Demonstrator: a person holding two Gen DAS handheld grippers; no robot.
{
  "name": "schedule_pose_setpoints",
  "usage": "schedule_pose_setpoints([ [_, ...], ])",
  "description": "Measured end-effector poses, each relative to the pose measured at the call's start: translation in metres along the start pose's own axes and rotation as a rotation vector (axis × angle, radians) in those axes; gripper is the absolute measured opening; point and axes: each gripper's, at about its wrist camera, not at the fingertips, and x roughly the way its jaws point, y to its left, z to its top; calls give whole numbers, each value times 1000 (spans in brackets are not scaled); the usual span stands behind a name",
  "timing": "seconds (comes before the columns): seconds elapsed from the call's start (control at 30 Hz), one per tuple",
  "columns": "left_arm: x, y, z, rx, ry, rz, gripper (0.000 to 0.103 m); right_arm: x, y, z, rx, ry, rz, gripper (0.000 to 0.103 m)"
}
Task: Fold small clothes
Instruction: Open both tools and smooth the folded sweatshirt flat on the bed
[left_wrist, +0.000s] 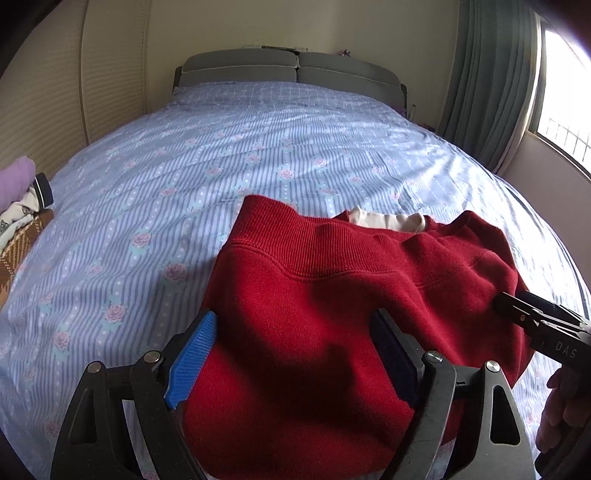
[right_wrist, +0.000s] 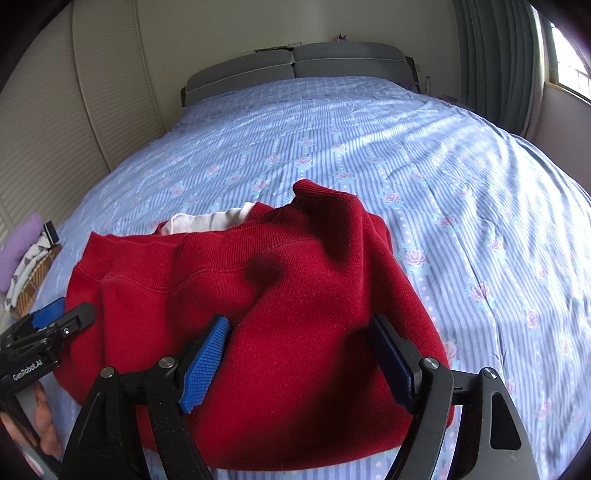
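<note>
The folded red knit sweater (left_wrist: 332, 295) lies on the blue striped floral bedsheet (left_wrist: 184, 147). Left gripper (left_wrist: 295, 354) and right gripper (right_wrist: 303, 358) both stand wide, pads clear of the fabric beneath them. A small clothes pile (left_wrist: 18, 206) sits well apart at the bed's left edge.

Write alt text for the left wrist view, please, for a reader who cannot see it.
A red sweater lies folded on a bed sheet with blue stripes and roses, between the open fingers of the left gripper. The right gripper reaches in from the right; a pile of clothes sits far left.
</note>
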Motion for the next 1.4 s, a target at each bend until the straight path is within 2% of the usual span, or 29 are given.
schedule_pose_setpoints([
  [0.17, -16, -8, 10, 2, -74, -59, 85, -16, -17, -1, 65, -27, 4, 78],
  [0.27, -12, -20, 18, 58, -88, -100, 85, -18, -24, 1, 71, -36, -10, 78],
  [0.33, -7, -25, 27, 100, -95, -101, 85, -18, -26, 10, 45, -50, -10, 78],
  [0.5, 23, -28, 50, 204, 10, -146, 85, -8, -17, 44, -71, -31, 3, 78],
  [0.63, 48, -19, 57, 158, 113, -209, 82, 8, -3, 61, -136, 19, 11, 78],
  [0.7, 60, -19, 54, 157, 155, -195, 69, 19, 5, 60, -156, 67, 4, 78],
  [0.8, 71, -25, 45, 191, 177, -168, 56, 49, 16, 49, -204, 201, 5, 76],
  [0.83, 72, -28, 43, 198, 170, -166, 54, 54, 21, 43, -235, 201, -22, 71],
  [0.87, 71, -28, 42, 199, 160, -166, 46, 55, 24, 40, -257, 179, -28, 66],
  [0.9, 69, -28, 43, 196, 145, -154, 36, 54, 26, 39, -262, 164, -23, 51],
  [0.93, 67, -26, 45, 186, 131, -145, 31, 51, 26, 40, -252, 150, -18, 39],
  [1.0, 63, -20, 51, 146, 117, -144, 19, 44, 22, 45, -215, 120, -9, 27],
  [1.03, 62, -17, 55, 135, 104, -127, 14, 42, 19, 47, -198, 110, -7, 24],
  [1.07, 61, -16, 58, 135, 90, -94, 3, 41, 17, 49, -185, 107, -7, 24],
  [1.1, 62, -13, 62, 133, 84, -70, 3, 43, 14, 50, -175, 112, -8, 23],
  [1.17, 69, -4, 64, 88, 119, -115, 3, 51, 12, 50, -150, 129, 0, 24],
  [1.27, 63, 0, 62, 70, 112, -120, 3, 46, 8, 50, -115, 112, 0, 41],
  [1.33, 53, 0, 59, 72, 94, -115, 15, 36, 7, 49, -106, 78, 3, 57],
  [1.4, 41, -1, 56, 60, 67, -118, 52, 22, 3, 44, -82, 44, -13, 67],
])
